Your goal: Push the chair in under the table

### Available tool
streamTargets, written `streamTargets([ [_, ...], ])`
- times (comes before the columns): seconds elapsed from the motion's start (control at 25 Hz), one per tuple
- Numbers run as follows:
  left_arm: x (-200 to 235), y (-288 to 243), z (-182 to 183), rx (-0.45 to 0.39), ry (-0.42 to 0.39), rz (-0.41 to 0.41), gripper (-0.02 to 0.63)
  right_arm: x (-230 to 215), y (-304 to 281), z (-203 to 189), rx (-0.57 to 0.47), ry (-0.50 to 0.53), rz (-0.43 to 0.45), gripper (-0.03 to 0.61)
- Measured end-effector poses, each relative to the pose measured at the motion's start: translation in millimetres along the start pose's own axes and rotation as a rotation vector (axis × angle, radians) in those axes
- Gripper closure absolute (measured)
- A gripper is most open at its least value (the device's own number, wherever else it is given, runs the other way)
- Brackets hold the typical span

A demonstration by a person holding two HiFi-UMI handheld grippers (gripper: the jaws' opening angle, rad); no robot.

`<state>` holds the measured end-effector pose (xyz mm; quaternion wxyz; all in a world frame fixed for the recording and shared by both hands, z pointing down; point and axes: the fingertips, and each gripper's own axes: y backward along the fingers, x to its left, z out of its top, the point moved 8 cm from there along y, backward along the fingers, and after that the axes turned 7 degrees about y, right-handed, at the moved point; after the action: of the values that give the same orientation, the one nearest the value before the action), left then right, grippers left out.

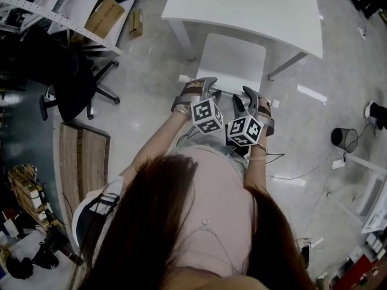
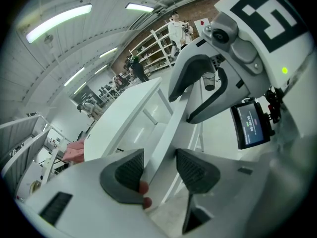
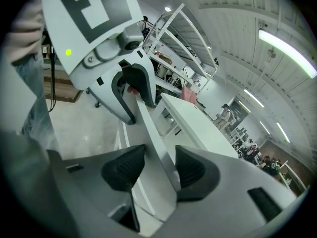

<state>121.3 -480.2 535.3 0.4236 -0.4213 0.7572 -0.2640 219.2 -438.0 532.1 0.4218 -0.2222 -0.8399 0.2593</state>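
She has long, dark reddish-brown hair (image 1: 151,222), a pale pink top (image 1: 211,210) with short sleeves, and a stack of thin bangles (image 1: 180,109) at the left wrist. The left claw (image 1: 204,83) and the right claw (image 1: 249,94) are both built of smooth silver-grey shells with curved, dark-edged fingers, and each carries a white cube, left (image 1: 207,115) and right (image 1: 245,130), printed with black square markers. Close up, the jaws end in dark, ribbed wedge-shaped pads (image 2: 130,171), and the right claw's housing shows a small green light (image 2: 285,70) and a little black-framed screen (image 2: 251,125) with bluish figures.
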Motion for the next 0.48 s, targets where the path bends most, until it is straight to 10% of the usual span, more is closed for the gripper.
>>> streamTargets([
  [0.48,15,-20,15,0.000,0.007,0.014,0.407,-24,-17,-9,-0.013,0.007,0.002,0.376],
])
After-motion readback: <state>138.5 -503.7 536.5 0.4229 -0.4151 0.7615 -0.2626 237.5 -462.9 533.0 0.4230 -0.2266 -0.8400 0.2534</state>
